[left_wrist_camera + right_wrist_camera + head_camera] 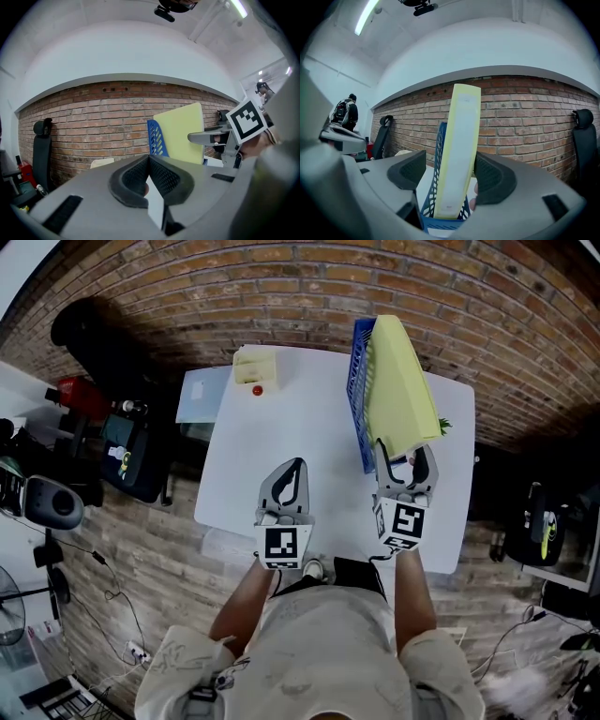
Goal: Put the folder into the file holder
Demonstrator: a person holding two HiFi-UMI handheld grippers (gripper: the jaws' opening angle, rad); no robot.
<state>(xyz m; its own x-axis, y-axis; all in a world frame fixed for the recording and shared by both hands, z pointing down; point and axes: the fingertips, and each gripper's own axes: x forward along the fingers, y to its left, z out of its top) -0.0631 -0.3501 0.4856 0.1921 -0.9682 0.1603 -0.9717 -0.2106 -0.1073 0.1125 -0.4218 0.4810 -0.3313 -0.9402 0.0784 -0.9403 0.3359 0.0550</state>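
Folder (398, 390), pale yellow, stood on edge and leaning in the blue mesh file holder (357, 404) at the right side of the white desk (281, 427), its lower end down between the holder's walls, which appeared to carry it. Behind it was the right gripper (406, 460), held level, its fingers (405, 171) spread wide on either side of the folder's spine with neither pad touching: a released hold, judged to leave the folder resting unaided. Well apart over bare desk was the left gripper (292, 472), its fingers (136, 180) clenched on nothing and taking no part. Placement was judged all but complete.
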